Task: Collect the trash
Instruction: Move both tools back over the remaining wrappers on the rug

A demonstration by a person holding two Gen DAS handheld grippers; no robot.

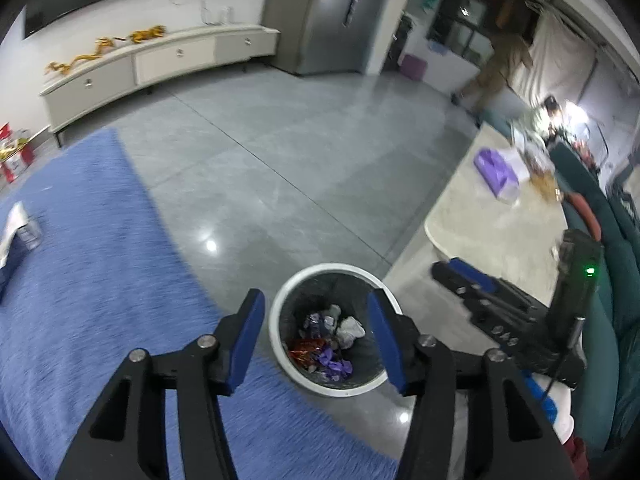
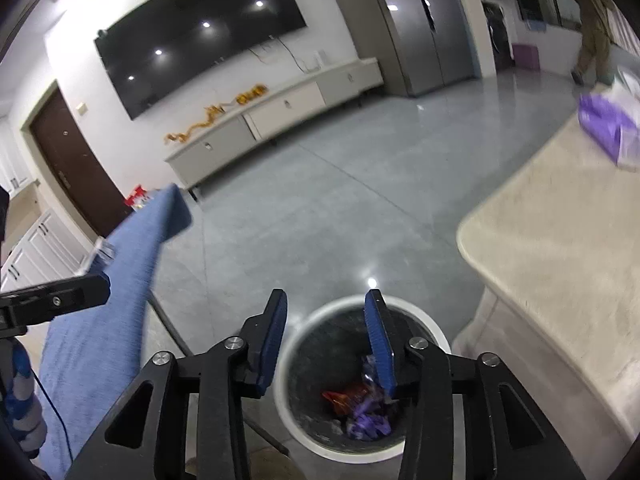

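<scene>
A white-rimmed trash bin [image 1: 280,312] with a black liner stands on the grey floor; it holds crumpled wrappers [image 1: 326,338], red, purple and white. My left gripper [image 1: 316,316] is open and empty above the bin. My right gripper [image 2: 326,334] is open and empty, also above the bin [image 2: 440,334], with the wrappers [image 2: 360,404] below it. The right gripper shows in the left wrist view [image 1: 464,276] to the right of the bin. The left gripper shows at the left edge of the right wrist view [image 2: 60,296].
A blue rug [image 1: 92,280] lies left of the bin with a packet [image 1: 18,232] on it. A beige table [image 1: 500,216] at the right carries a purple bag [image 1: 496,172]. A low white cabinet [image 1: 160,64] lines the far wall. A person [image 1: 500,68] walks far back.
</scene>
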